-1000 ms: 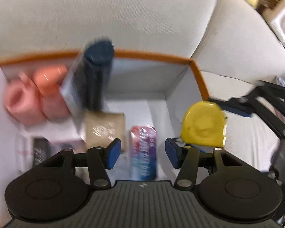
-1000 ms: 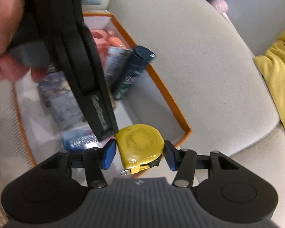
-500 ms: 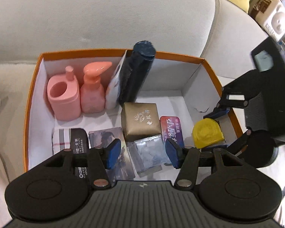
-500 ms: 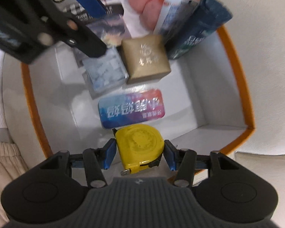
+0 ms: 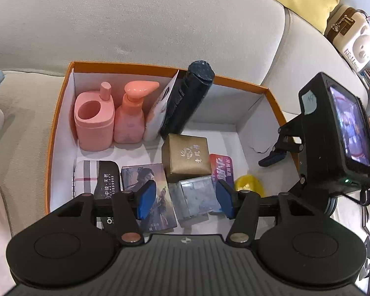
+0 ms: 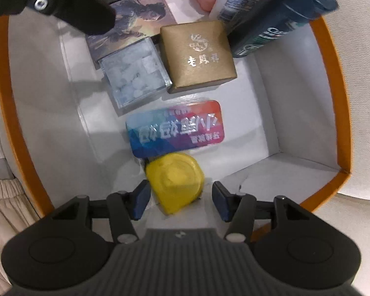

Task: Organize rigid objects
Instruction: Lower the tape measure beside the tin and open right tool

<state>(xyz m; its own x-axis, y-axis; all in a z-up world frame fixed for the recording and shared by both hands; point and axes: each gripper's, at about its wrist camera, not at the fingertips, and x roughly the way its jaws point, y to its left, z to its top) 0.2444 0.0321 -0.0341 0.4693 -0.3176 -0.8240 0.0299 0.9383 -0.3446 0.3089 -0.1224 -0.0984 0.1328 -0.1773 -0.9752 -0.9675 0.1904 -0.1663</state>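
Observation:
A yellow tape measure (image 6: 175,182) lies on the white floor of the orange-rimmed box (image 6: 333,79), in its near right corner beside a colourful tin (image 6: 175,128). My right gripper (image 6: 178,202) points down over it, open, with a gap between the pads and the tape. In the left wrist view the tape measure (image 5: 249,185) shows below the right gripper's fingers (image 5: 271,157). My left gripper (image 5: 185,199) hovers above the box's near side; its jaws are opening and hold nothing.
Inside the box (image 5: 61,113) are a pink dispenser (image 5: 93,123), a pink pump bottle (image 5: 130,120), a dark tube (image 5: 187,98), a gold box (image 5: 187,157), a clear box (image 5: 197,197), a picture box (image 5: 145,180) and a plaid case (image 5: 96,177). Beige sofa cushions surround it.
The right gripper tipped downward and sank into the box with the tape measure, then let it go onto the floor. The left gripper drew back, bringing the whole box into view.

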